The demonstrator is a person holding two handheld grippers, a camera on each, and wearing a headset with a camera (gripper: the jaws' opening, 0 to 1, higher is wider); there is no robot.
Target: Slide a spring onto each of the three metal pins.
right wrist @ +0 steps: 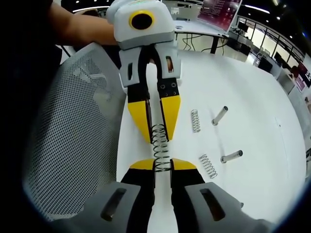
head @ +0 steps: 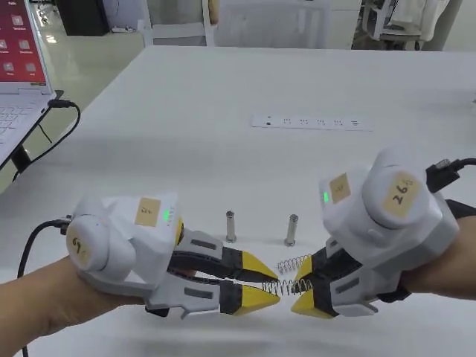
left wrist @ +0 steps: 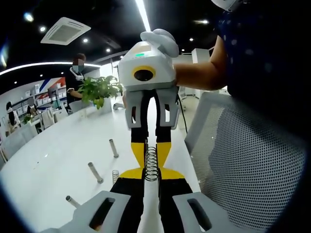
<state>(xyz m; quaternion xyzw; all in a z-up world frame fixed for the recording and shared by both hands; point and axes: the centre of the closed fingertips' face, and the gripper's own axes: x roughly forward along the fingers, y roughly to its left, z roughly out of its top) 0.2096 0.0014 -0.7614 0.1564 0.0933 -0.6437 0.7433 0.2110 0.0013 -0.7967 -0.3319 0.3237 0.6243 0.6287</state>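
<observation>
No step is finished: the three pins [left wrist: 95, 172] in the left gripper view all stand bare, so all three are left to do; the head view shows two of them, just beyond the grippers. The left gripper [head: 277, 288] and right gripper [head: 297, 288] each clamp one end of a spring [head: 286, 285] stretched between them; the right gripper view adds two loose springs [right wrist: 208, 165] lying beside the pins.

spring [head: 286, 285] level, pins [head: 230, 225] seemingly upright
</observation>
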